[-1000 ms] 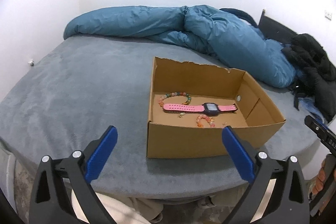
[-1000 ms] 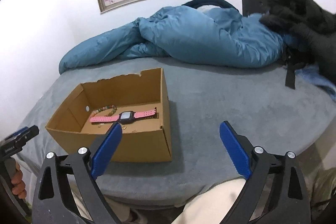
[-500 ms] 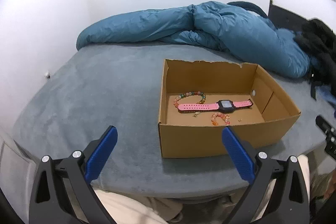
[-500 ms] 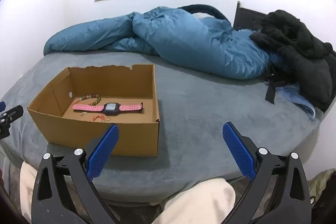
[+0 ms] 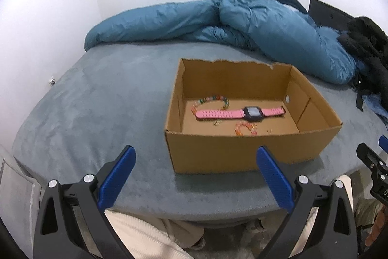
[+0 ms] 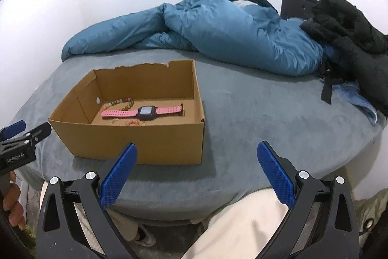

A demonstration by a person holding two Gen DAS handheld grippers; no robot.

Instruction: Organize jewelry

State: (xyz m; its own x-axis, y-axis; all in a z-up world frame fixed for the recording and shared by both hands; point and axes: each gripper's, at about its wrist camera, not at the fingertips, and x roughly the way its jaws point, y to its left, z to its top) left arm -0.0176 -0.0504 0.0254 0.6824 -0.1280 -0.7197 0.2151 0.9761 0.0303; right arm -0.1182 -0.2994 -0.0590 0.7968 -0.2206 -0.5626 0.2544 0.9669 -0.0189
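Observation:
An open cardboard box (image 5: 242, 152) (image 6: 155, 145) sits on the grey bed near its front edge. Inside lie a pink watch (image 5: 242, 112) (image 6: 145, 111) with a dark face, a multicoloured bead bracelet (image 5: 213, 100) (image 6: 121, 101) behind it, a small orange bead bracelet (image 5: 245, 128) (image 6: 132, 123) in front, and tiny gold pieces (image 5: 217, 122). My left gripper (image 5: 195, 162) stands open before the box's front wall, holding nothing. Just right of the box, at the bed's edge, my right gripper (image 6: 196, 158) is open and empty.
A blue duvet (image 5: 242, 23) (image 6: 218, 28) is bunched along the back of the bed. Black clothing (image 6: 351, 30) lies at the far right. The person's light-trousered legs (image 6: 242, 222) show below the bed edge. Bare grey bedspread (image 5: 101, 108) spreads left of the box.
Both grippers have levelled and moved closer to the box, which now looks larger and more central. Both stay open and empty.

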